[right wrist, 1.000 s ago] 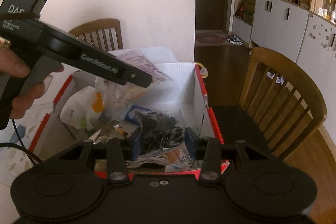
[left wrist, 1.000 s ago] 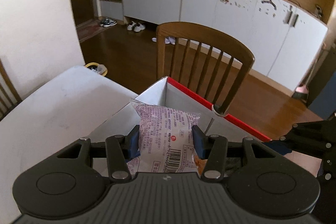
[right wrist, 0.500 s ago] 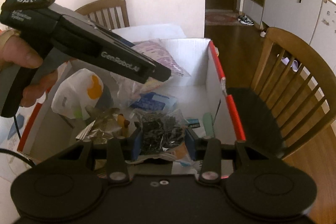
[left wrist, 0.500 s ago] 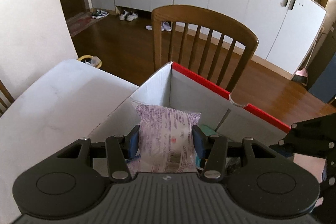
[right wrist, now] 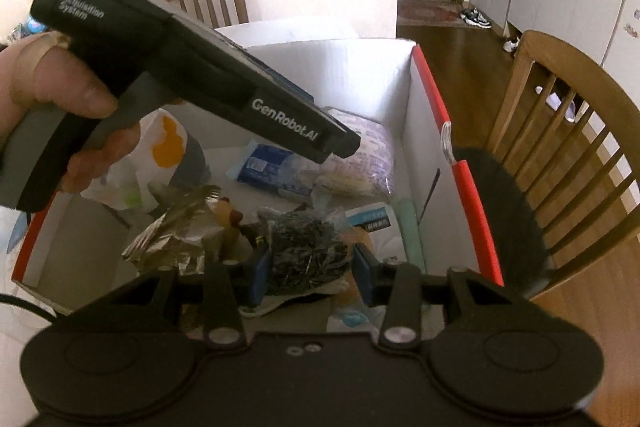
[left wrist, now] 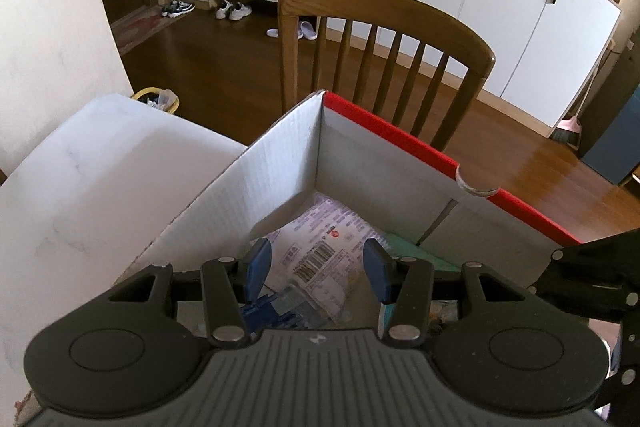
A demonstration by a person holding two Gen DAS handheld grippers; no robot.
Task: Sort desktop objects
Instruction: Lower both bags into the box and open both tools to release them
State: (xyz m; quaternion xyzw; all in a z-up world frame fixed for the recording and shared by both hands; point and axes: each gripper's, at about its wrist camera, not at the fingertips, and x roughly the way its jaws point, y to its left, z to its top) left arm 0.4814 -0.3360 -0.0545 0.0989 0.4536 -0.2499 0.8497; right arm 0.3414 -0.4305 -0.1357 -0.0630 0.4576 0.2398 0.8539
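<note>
A red-edged white cardboard box (left wrist: 392, 163) stands on the table and holds several packets. The purple-printed snack packet (left wrist: 320, 239) lies loose on the box floor by the far corner; it also shows in the right wrist view (right wrist: 372, 151). My left gripper (left wrist: 316, 267) is open and empty above it. My right gripper (right wrist: 310, 267) is shut on a clear bag of dark bits (right wrist: 306, 251) over the box's near end. The left gripper's body (right wrist: 200, 79) crosses the right wrist view.
A wooden chair (left wrist: 384, 47) stands behind the box's red edge (right wrist: 468, 195). The white table (left wrist: 80, 179) stretches to the left. Inside the box lie a blue packet (right wrist: 264, 167), a foil wrapper (right wrist: 176, 239) and a white bag with an orange mark (right wrist: 160, 155).
My left gripper opened and let the purple packet drop onto the box floor. My right gripper moved further over the box, still holding the bag of dark bits.
</note>
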